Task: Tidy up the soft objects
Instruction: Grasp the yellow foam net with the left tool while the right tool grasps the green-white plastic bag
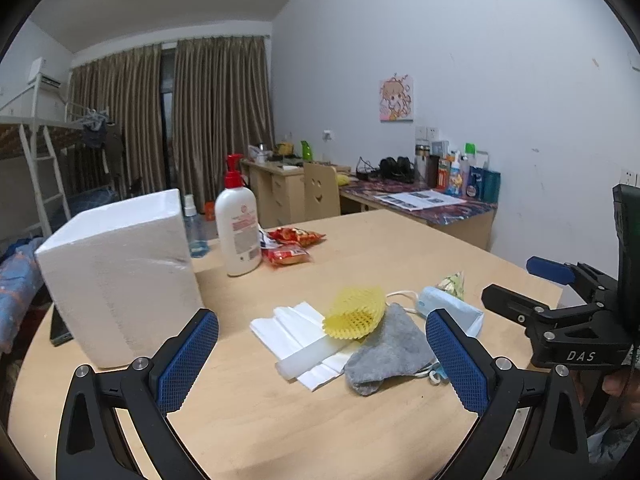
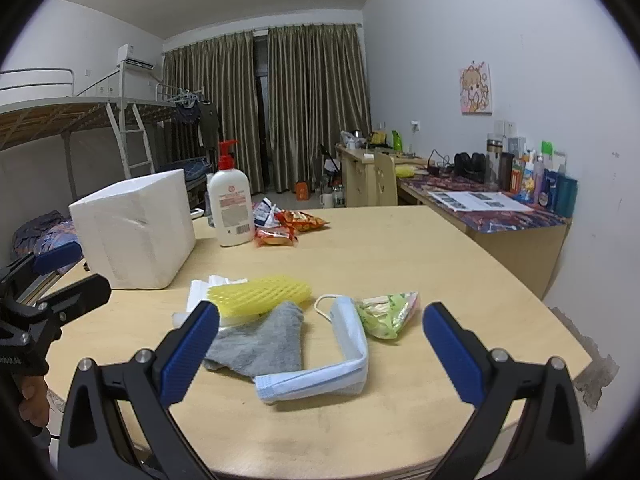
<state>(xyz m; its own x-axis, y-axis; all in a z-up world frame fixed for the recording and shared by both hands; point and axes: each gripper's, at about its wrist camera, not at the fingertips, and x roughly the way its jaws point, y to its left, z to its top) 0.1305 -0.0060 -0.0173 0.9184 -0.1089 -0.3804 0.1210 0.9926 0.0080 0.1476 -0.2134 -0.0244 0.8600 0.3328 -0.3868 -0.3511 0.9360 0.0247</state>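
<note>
A pile of soft things lies on the wooden table [image 1: 360, 248]: a grey sock [image 1: 384, 348] [image 2: 264, 340], a yellow foam net [image 1: 354, 312] [image 2: 260, 294], white folded tissue [image 1: 292, 332] [image 2: 200, 292], a light blue face mask [image 1: 452, 306] [image 2: 340, 360] and a green snack bag [image 2: 386, 312] [image 1: 452, 284]. My left gripper [image 1: 322, 360] hovers open just in front of the pile, nothing between its fingers. My right gripper [image 2: 320, 356] is open too, above the mask and sock. In the left wrist view the right gripper [image 1: 532, 292] shows at the right edge.
A white foam box [image 1: 120, 272] [image 2: 136, 228] stands at the table's left. Behind it are a white lotion bottle with red pump [image 1: 238, 224] [image 2: 231, 208], a blue spray bottle [image 1: 194, 228] and red snack packets [image 1: 292, 244] [image 2: 288, 228]. Desks with clutter line the right wall.
</note>
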